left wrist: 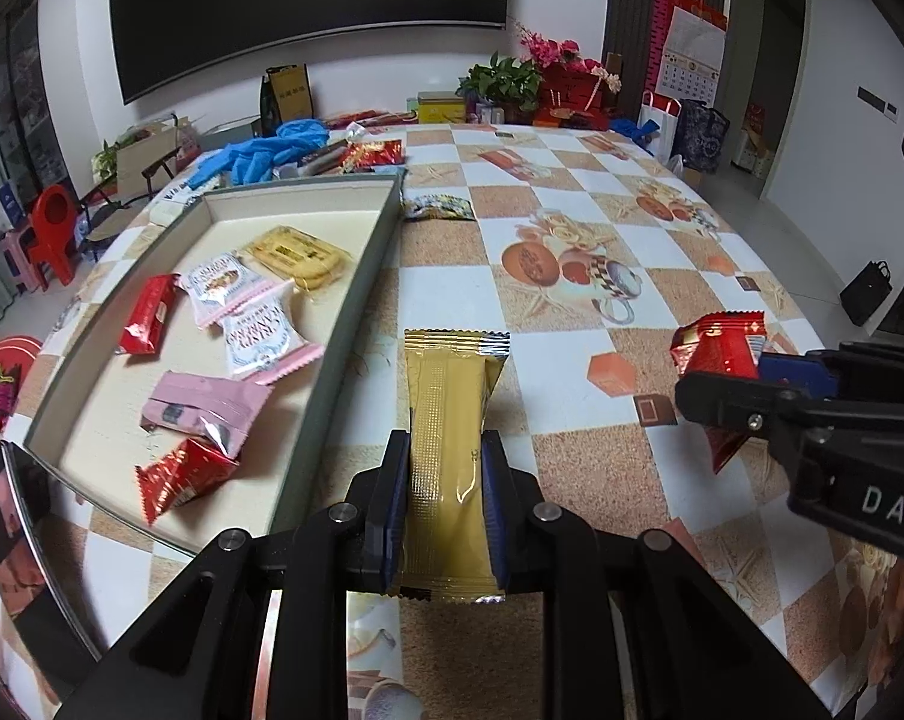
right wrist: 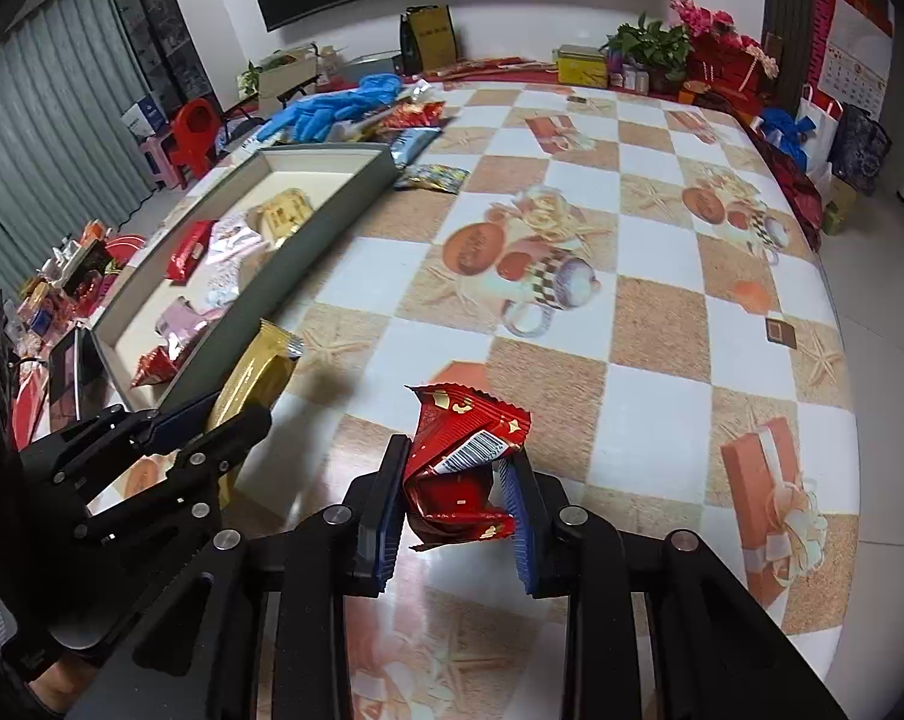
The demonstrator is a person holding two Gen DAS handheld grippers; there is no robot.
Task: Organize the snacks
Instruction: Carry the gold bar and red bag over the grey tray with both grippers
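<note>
Clearly we have a snack in each gripper. Our left gripper (left wrist: 446,450) is clamped on a long gold packet (left wrist: 449,420), its blue pads pressing both long edges; the packet's long axis runs straight ahead along the fingers, its crimped far end pointing away from us, above the checked tablecloth (left wrist: 572,210). Our right gripper (right wrist: 461,456) squeezes a crumpled red wrapper (right wrist: 461,450), barcode facing up, its serrated end sticking up and forward past the fingertips.

Just left of the gold packet lies the grey tray (left wrist: 356,300), its long side running away from us. Inside it we count seven snacks: one yellow biscuit pack (left wrist: 299,255) at the far end, two white-and-pink sachets (left wrist: 260,333), one pink packet (left wrist: 212,405), one red bar (left wrist: 149,315) along the left, and one red wrapper (left wrist: 182,474) nearest us; a silver-edged scrap beside the pink one we cannot identify.

Only the left wrist view shows the tray's full floor; the right wrist view hides part of it behind the tray wall, but shows the left gripper from the side and a blue glove pile (right wrist: 332,105) beyond the tray.
</note>
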